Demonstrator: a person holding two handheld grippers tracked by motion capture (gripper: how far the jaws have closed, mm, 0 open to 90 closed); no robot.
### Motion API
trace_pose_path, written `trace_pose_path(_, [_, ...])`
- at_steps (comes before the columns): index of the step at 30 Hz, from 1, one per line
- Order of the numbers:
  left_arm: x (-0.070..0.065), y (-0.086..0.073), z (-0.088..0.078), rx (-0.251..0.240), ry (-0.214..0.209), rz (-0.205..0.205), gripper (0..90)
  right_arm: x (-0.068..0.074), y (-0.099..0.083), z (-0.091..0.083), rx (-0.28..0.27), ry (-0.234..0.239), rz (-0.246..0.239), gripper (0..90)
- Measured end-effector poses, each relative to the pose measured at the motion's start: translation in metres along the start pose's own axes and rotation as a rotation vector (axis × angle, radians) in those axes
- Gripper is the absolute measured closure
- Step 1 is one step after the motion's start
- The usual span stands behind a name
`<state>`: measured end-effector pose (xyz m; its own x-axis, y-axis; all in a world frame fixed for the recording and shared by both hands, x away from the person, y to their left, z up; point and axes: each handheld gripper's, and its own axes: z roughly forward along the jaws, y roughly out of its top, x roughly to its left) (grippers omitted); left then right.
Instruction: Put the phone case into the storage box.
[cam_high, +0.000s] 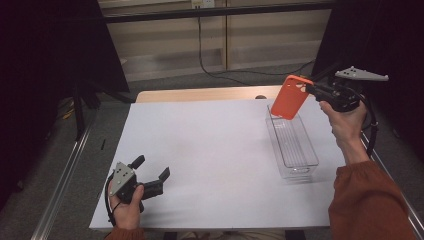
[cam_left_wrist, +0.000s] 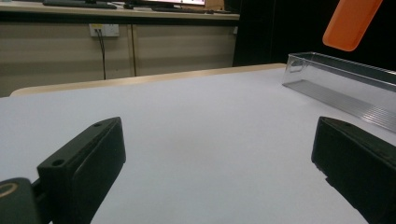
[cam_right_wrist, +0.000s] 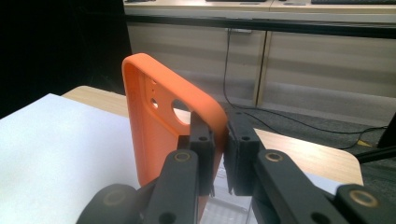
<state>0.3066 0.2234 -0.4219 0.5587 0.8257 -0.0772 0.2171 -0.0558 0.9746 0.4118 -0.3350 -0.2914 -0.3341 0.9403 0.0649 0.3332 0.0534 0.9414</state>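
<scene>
Two grippers were at work over the table, each held in one of the person's hands. The right gripper (cam_high: 314, 90) was raised above the far right part of the white sheet (cam_high: 210, 150), and its jaws were pinched on the edge of an orange phone case (cam_high: 290, 97), near the corner with the camera cut-out. In the right gripper view the case (cam_right_wrist: 159, 126) stood nearly upright just left of the jaws, with its rim caught between them and its hollow inner side turned away to the left. From above, the case hung tilted in the air, its lower end over the far end of a clear plastic bin (cam_high: 292, 145) that sat lengthwise on the sheet; I could not tell whether the case touched the bin's rim. The right hand (cam_high: 345, 122) gripped the tool from below, an orange-brown sleeve (cam_high: 367, 200) behind it. The left gripper (cam_high: 150, 172) rested low at the near left corner of the sheet, well apart from the bin, with its jaws spread wide and nothing between them. In the left gripper view the two black jaws framed bare white sheet, with the bin (cam_left_wrist: 345, 84) off to the right and the lower end of the case (cam_left_wrist: 350, 23) hanging above it. A dark cable (cam_high: 210, 55) ran across the floor behind the table.
</scene>
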Motion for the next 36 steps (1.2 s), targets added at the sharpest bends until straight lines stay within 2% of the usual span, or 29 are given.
trace_pose_path(3, [-0.001, 0.0, 0.001, 0.002, -0.005, -0.004, 2.8, -0.004, 0.001, 0.004, 0.002, -0.012, -0.009, 82.1])
trace_pose_path(4, [0.0, 0.001, 0.0, 0.007, -0.004, 0.016, 2.8, -0.005, 0.001, 0.005, 0.002, -0.016, -0.015, 82.2])
trace_pose_path(9, [0.001, 0.001, 0.0, 0.002, -0.007, 0.004, 2.8, -0.01, 0.0, 0.013, 0.01, -0.025, -0.036, 82.2])
trace_pose_path(18, [0.0, 0.002, 0.0, -0.004, -0.002, 0.009, 2.8, -0.021, -0.008, 0.031, 0.035, -0.046, -0.059, 82.2])
trace_pose_path(36, [0.001, 0.001, 0.002, 0.008, 0.003, 0.003, 3.1, -0.022, -0.022, 0.061, 0.093, -0.06, -0.11, 82.3])
